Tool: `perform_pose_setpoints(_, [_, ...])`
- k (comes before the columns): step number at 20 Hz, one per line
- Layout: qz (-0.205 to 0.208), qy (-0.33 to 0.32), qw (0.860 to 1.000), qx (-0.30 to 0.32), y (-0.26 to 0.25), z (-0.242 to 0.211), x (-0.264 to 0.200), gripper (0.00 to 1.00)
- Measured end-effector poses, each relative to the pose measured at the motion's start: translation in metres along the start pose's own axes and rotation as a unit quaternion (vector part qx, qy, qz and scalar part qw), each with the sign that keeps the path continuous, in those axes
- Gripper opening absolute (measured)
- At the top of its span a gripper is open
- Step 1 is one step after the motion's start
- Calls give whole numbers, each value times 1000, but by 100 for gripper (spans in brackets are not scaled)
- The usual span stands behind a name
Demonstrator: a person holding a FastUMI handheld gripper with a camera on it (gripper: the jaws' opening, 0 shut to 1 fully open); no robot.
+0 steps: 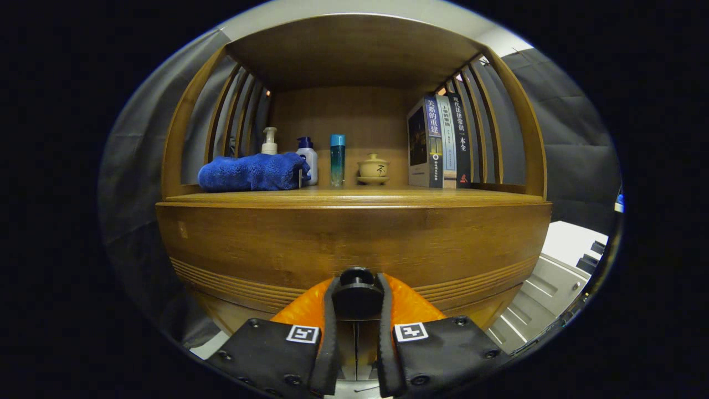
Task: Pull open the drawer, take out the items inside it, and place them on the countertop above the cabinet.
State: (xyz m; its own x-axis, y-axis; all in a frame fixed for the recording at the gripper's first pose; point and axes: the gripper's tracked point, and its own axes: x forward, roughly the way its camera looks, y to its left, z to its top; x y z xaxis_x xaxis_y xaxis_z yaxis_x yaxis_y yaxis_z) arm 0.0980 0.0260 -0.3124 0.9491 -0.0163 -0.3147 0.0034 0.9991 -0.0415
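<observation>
While the gripper (357, 302) pinches the drawer knob (356, 293), the drawer (266, 244) sits closed.

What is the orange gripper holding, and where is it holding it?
The gripper is closed on the drawer's black round knob, one finger pressing on each side of it, right at the wooden drawer front.
</observation>
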Motion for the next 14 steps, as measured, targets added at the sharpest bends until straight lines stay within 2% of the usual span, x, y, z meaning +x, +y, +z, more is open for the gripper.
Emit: perform_pose_setpoints(14, [2, 9, 1000, -15, -2, -8, -81, 36])
